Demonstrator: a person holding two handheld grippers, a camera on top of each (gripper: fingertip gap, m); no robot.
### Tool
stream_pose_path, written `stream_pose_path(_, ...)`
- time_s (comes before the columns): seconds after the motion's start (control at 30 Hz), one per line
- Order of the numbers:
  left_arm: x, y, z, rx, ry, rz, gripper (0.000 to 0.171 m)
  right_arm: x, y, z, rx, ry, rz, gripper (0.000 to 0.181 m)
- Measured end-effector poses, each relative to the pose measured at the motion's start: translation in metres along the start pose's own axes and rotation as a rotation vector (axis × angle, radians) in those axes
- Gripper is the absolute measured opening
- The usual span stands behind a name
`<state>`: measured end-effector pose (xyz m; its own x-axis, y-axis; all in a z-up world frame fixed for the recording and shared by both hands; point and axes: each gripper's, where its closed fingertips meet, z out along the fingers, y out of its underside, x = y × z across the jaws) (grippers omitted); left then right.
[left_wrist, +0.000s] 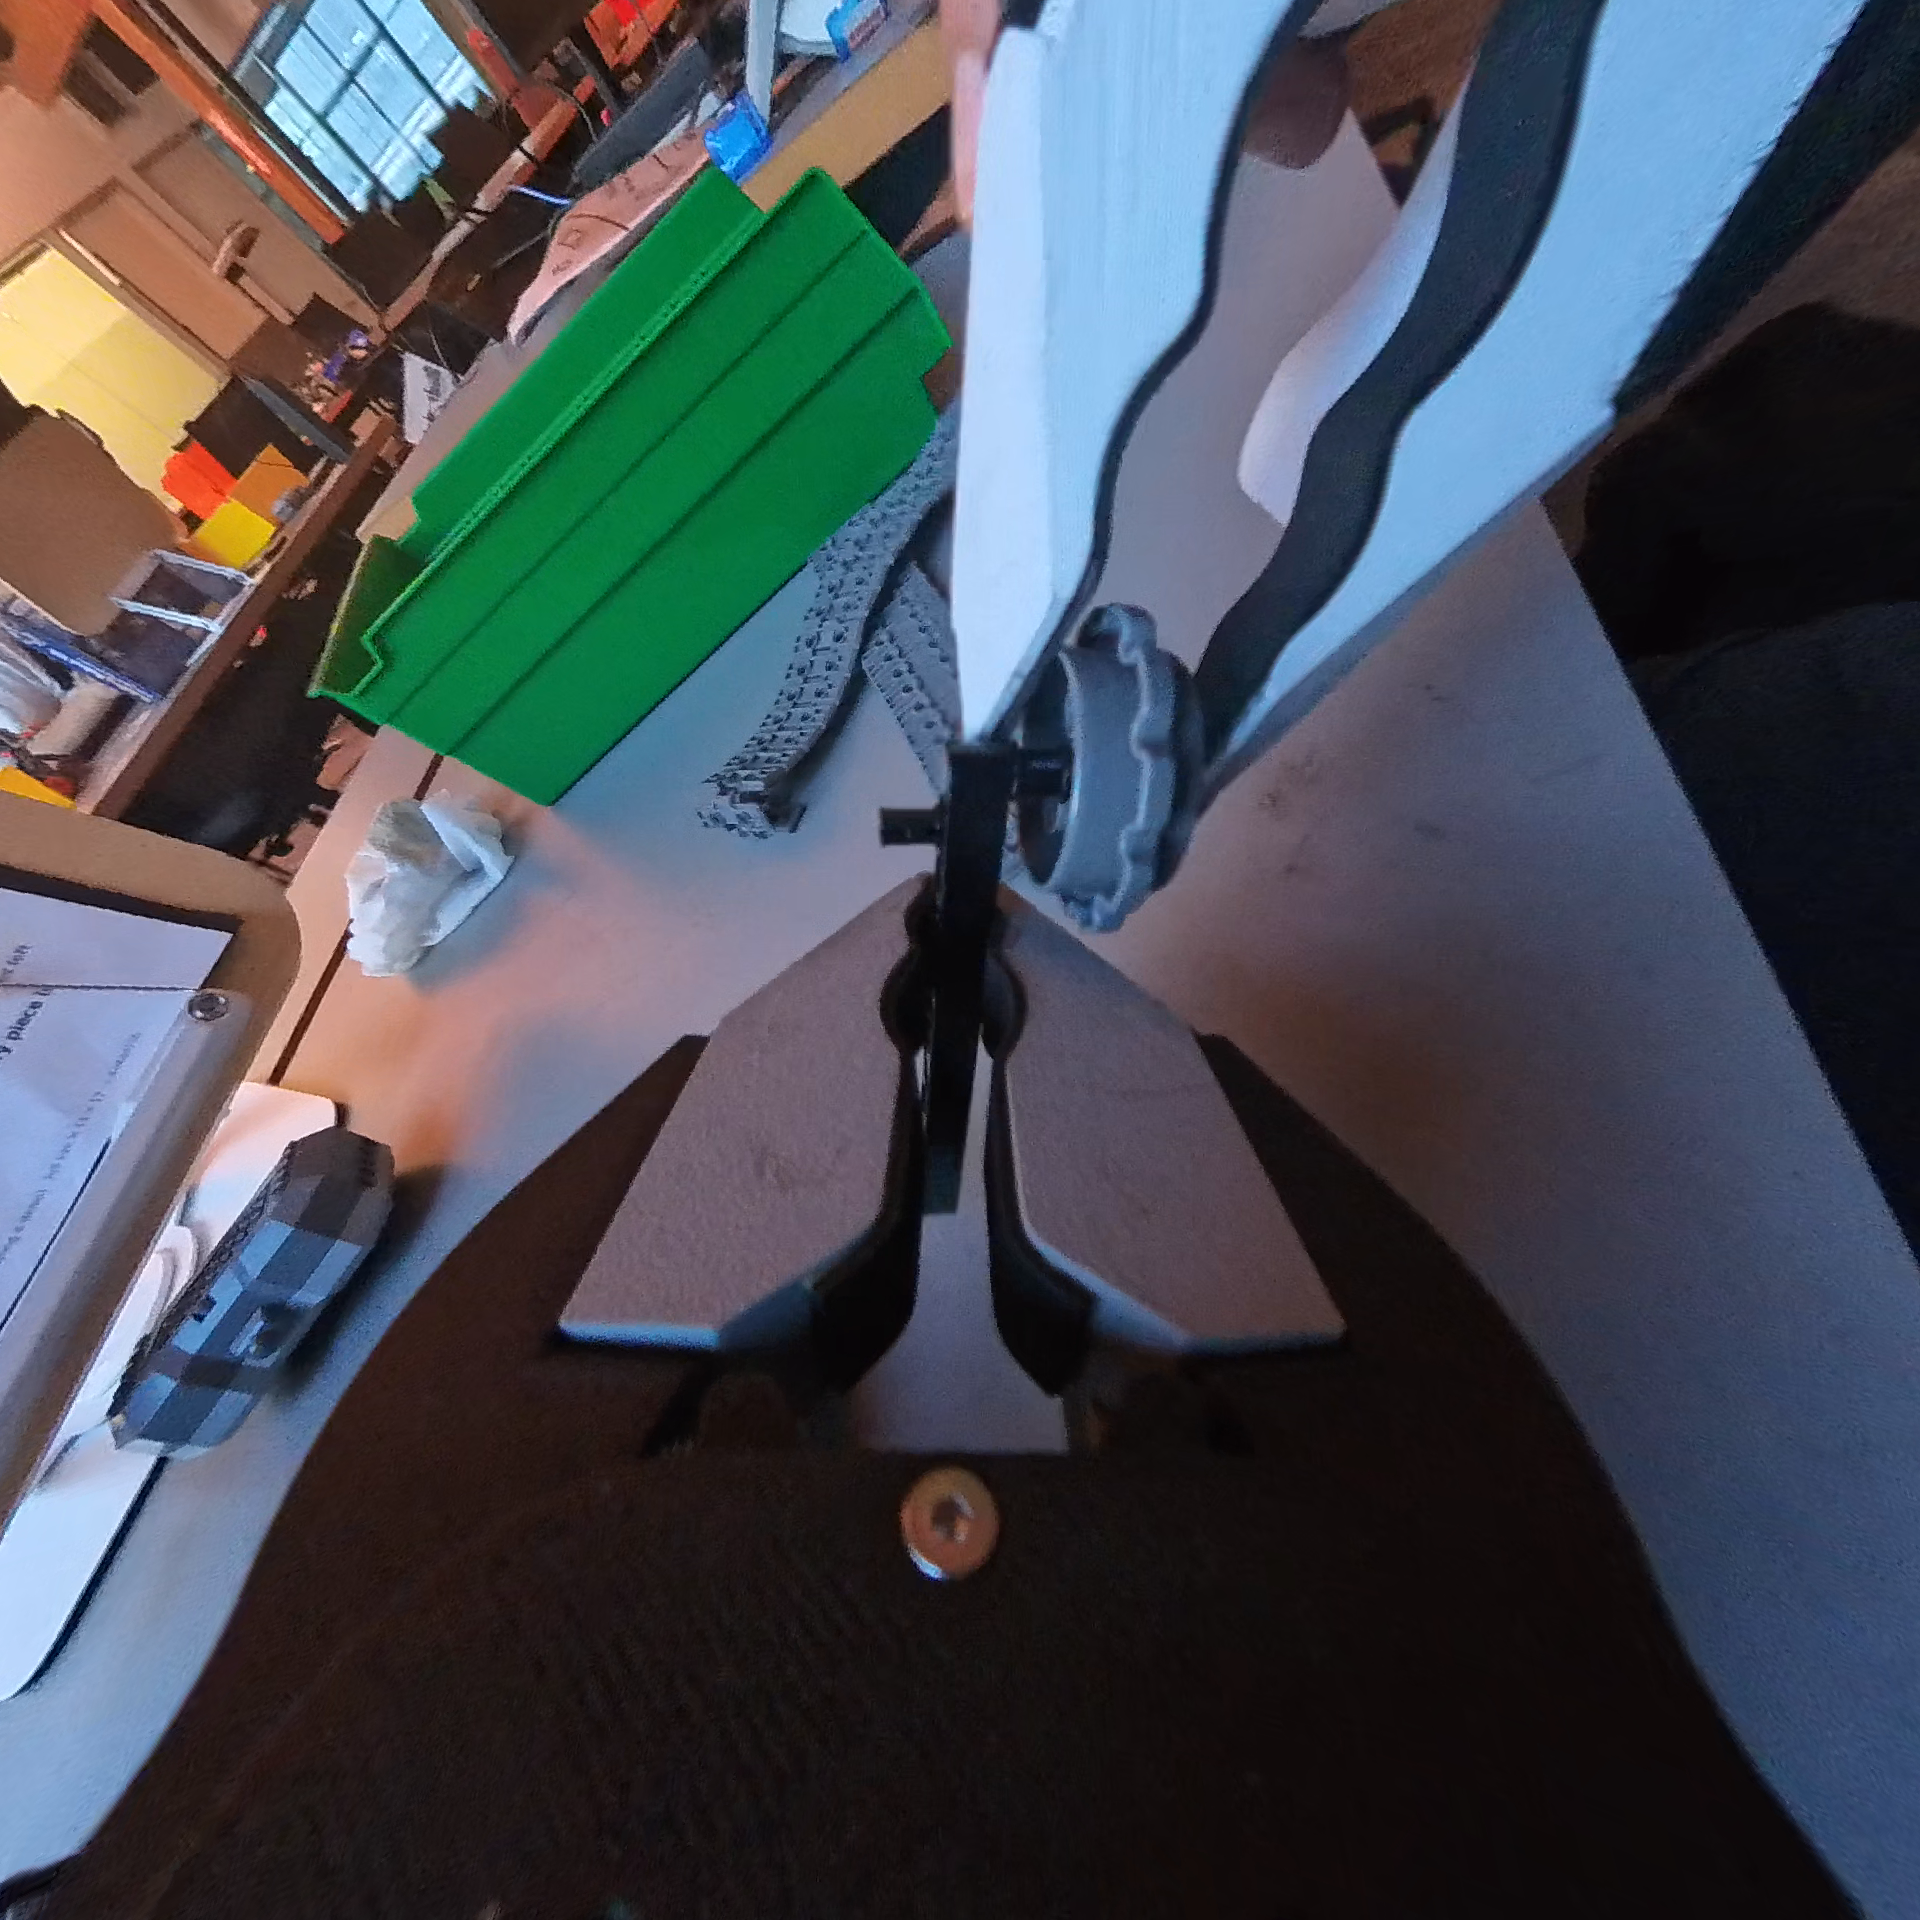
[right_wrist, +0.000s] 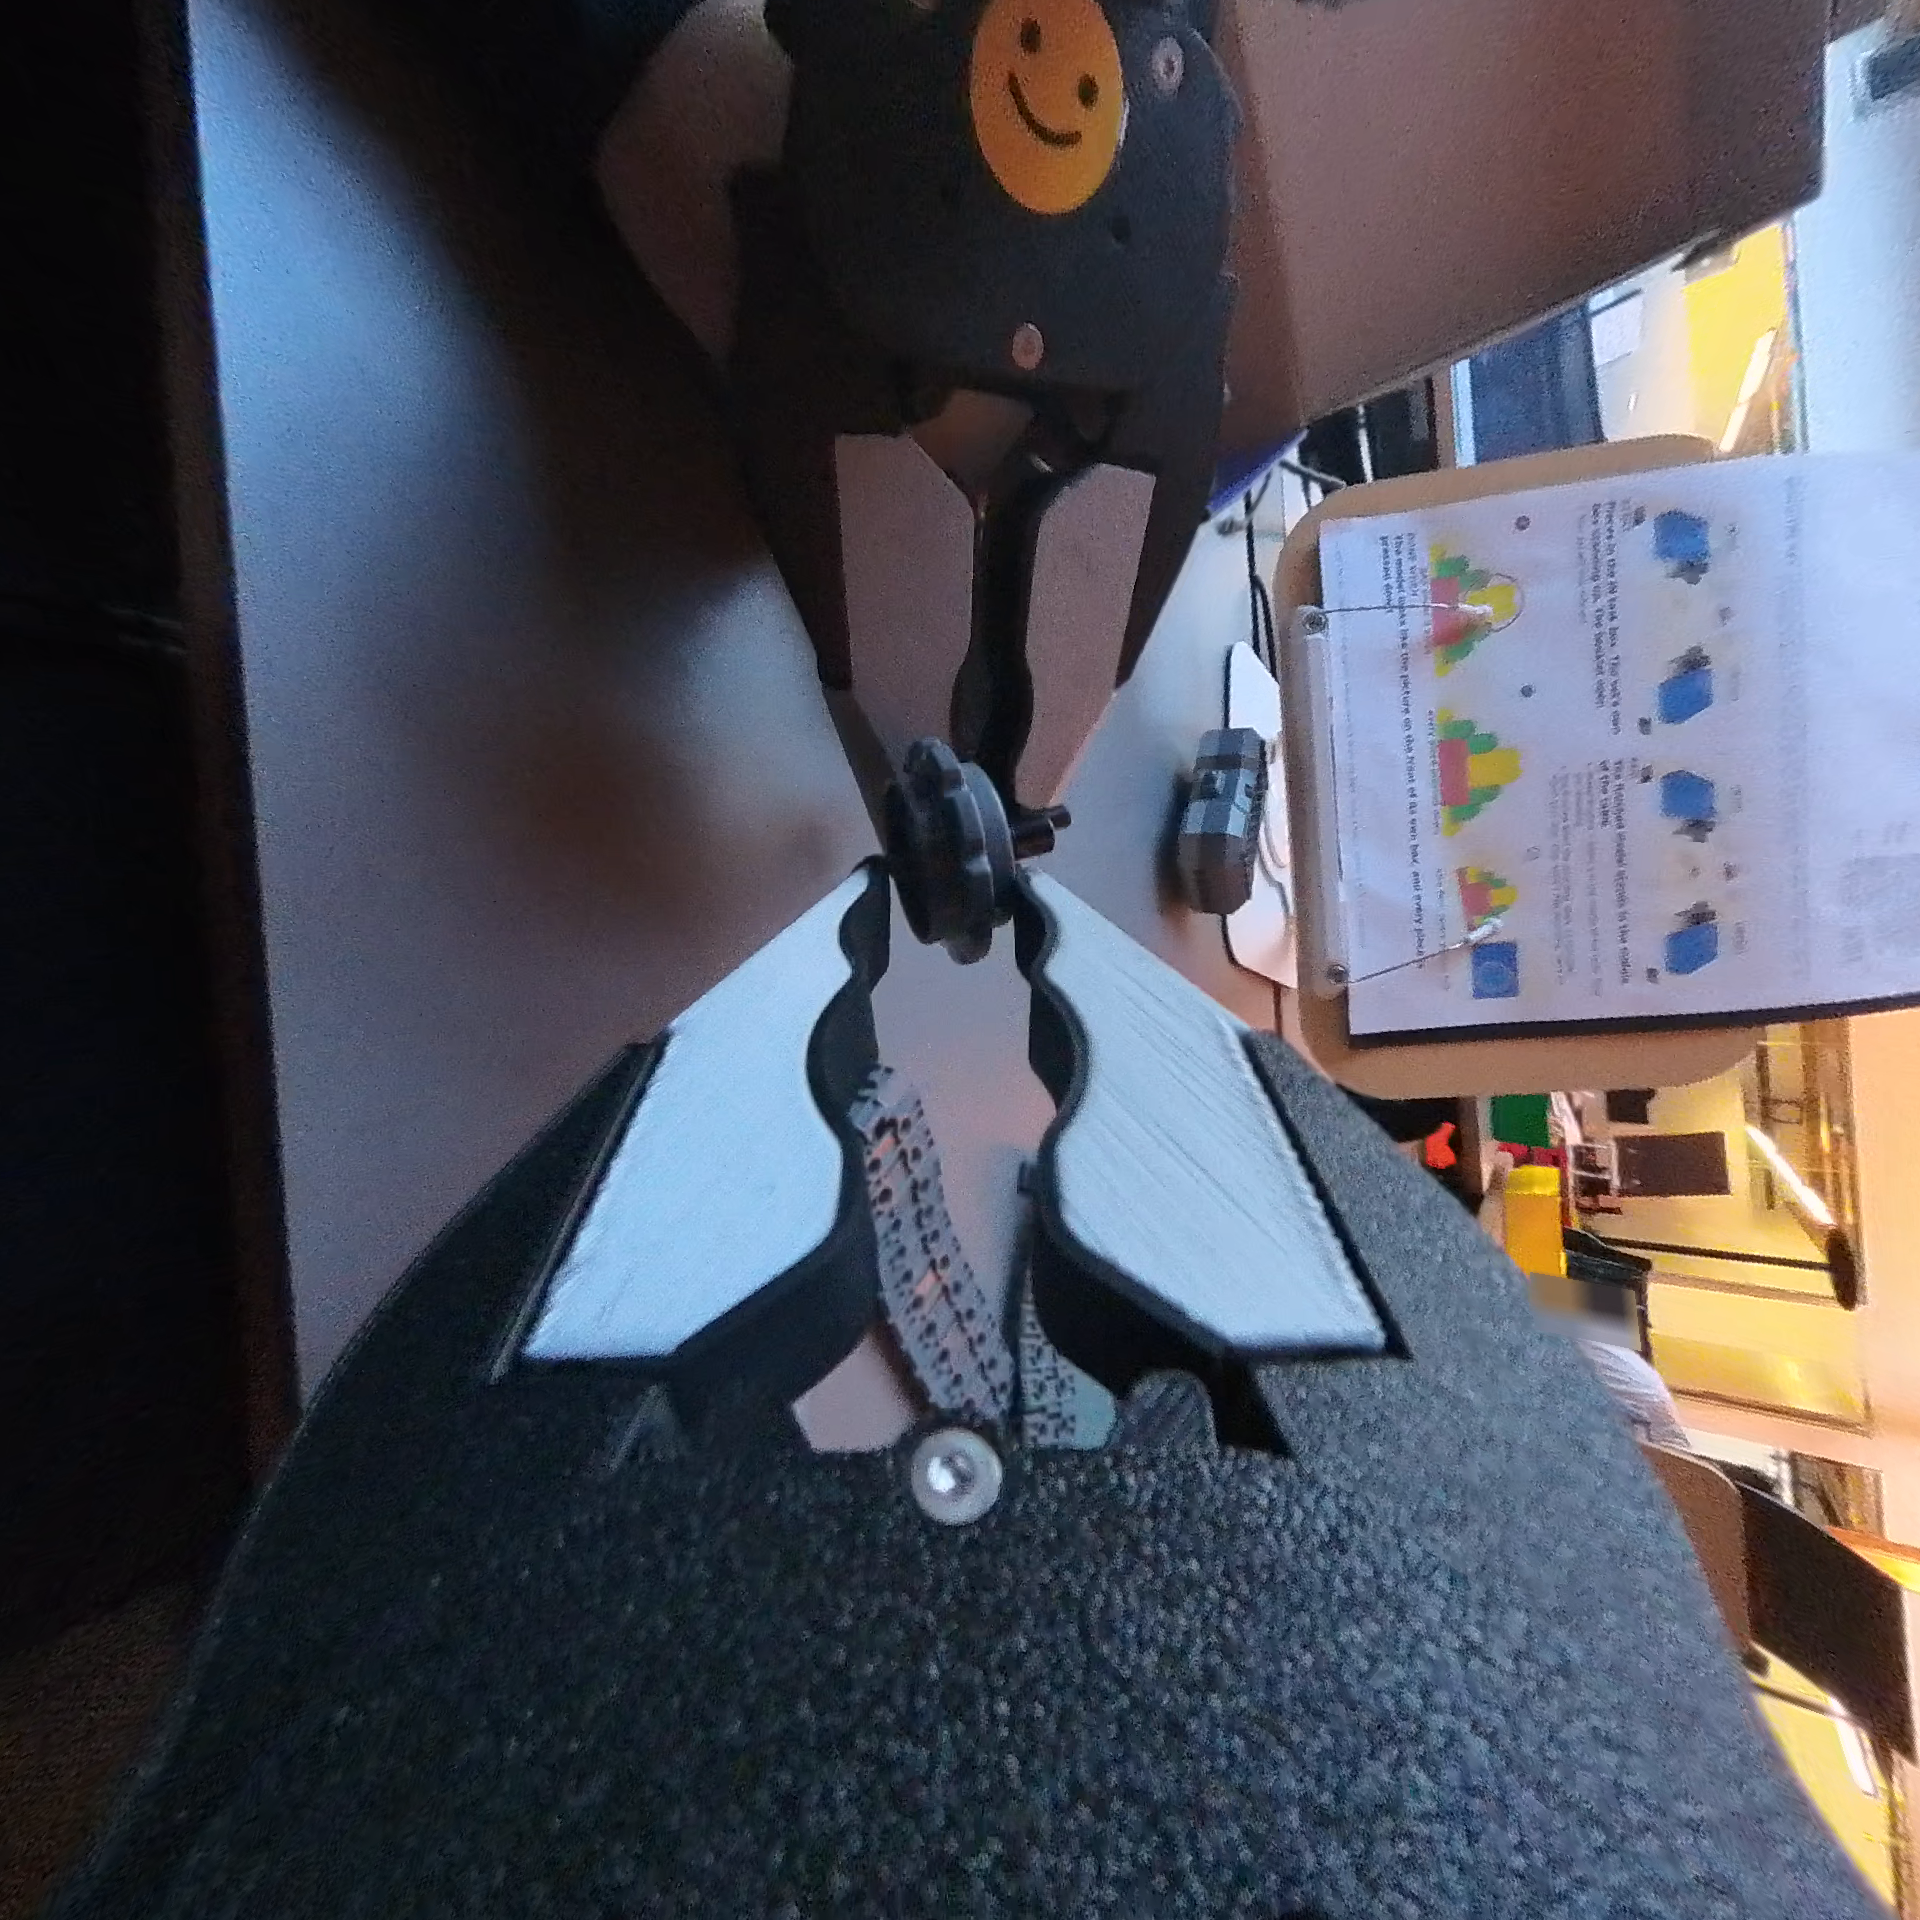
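Two grippers meet over the worktop (left_wrist: 1455, 1039).
Your left gripper (left_wrist: 954, 966) pinches a black beam (left_wrist: 961, 997) pointing straight ahead; your right gripper (right_wrist: 951, 894) pinches the wheel (right_wrist: 943, 847) at its tip.

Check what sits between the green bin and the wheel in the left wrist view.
Grey track links lie on the table between the green bin and the wheel, partly behind the right tool's white finger. Left wrist view shows it.

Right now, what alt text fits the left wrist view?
The left gripper pinches a thin black beam upright, while the right gripper holds a grey toothed wheel at its top; a green bin lies behind.
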<state>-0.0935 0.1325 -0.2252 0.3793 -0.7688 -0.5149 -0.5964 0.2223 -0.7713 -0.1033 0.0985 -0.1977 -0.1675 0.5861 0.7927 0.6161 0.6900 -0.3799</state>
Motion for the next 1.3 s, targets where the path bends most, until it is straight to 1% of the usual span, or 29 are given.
stream_pose_path(0.07, 0.007, 0.004, 0.004, -0.030, 0.019, 0.041, 0.003, -0.007, -0.002, 0.003, 0.008, -0.045, 0.012, 0.020)
stream_pose_path(0.17, 0.009, 0.007, 0.007, -0.060, -0.008, 0.116, 0.003, -0.017, 0.001, 0.006, 0.007, -0.130, 0.054, 0.018)
stream_pose_path(0.27, 0.009, 0.018, 0.012, -0.129, -0.009, 0.092, 0.003, -0.026, 0.012, 0.010, -0.034, -0.194, 0.090, 0.012)
stream_pose_path(0.33, 0.008, 0.022, 0.014, -0.151, 0.000, 0.070, 0.004, -0.030, 0.016, 0.012, -0.055, -0.197, 0.100, 0.011)
stream_pose_path(0.47, 0.015, 0.031, 0.018, -0.225, -0.002, 0.146, 0.004, -0.046, 0.022, 0.014, -0.111, -0.222, 0.048, 0.011)
stream_pose_path(0.57, 0.015, 0.032, 0.020, -0.237, -0.003, 0.147, 0.004, -0.048, 0.023, 0.014, -0.092, -0.217, 0.159, 0.011)
stream_pose_path(0.6, 0.017, 0.033, 0.021, -0.238, -0.002, 0.166, 0.005, -0.050, 0.024, 0.014, -0.086, -0.209, 0.162, 0.010)
stream_pose_path(0.67, 0.021, 0.033, 0.022, -0.240, 0.000, 0.208, 0.005, -0.056, 0.024, 0.013, -0.086, -0.186, 0.127, 0.010)
stream_pose_path(0.8, 0.025, 0.030, 0.024, -0.229, 0.022, 0.206, 0.005, -0.059, 0.026, 0.009, -0.114, -0.164, 0.061, 0.010)
stream_pose_path(0.9, 0.024, 0.031, 0.024, -0.231, 0.031, 0.181, 0.005, -0.059, 0.024, 0.009, -0.063, -0.179, 0.190, 0.010)
stream_pose_path(1.03, 0.024, 0.032, 0.023, -0.243, 0.037, 0.167, 0.006, -0.059, 0.023, 0.011, -0.034, -0.120, 0.240, 0.010)
stream_pose_path(1.07, 0.023, 0.032, 0.023, -0.244, 0.035, 0.167, 0.006, -0.059, 0.024, 0.011, -0.038, -0.096, 0.220, 0.010)
stream_pose_path(1.13, 0.021, 0.032, 0.023, -0.242, 0.022, 0.155, 0.006, -0.054, 0.026, 0.012, -0.072, -0.034, 0.120, 0.010)
stream_pose_path(1.23, 0.010, 0.027, 0.023, -0.208, 0.012, 0.031, 0.004, -0.030, 0.030, 0.012, -0.156, 0.132, -0.021, 0.014)
stream_pose_path(1.3, 0.007, 0.028, 0.023, -0.213, 0.000, 0.013, 0.004, -0.024, 0.030, 0.010, -0.183, 0.156, -0.047, 0.017)
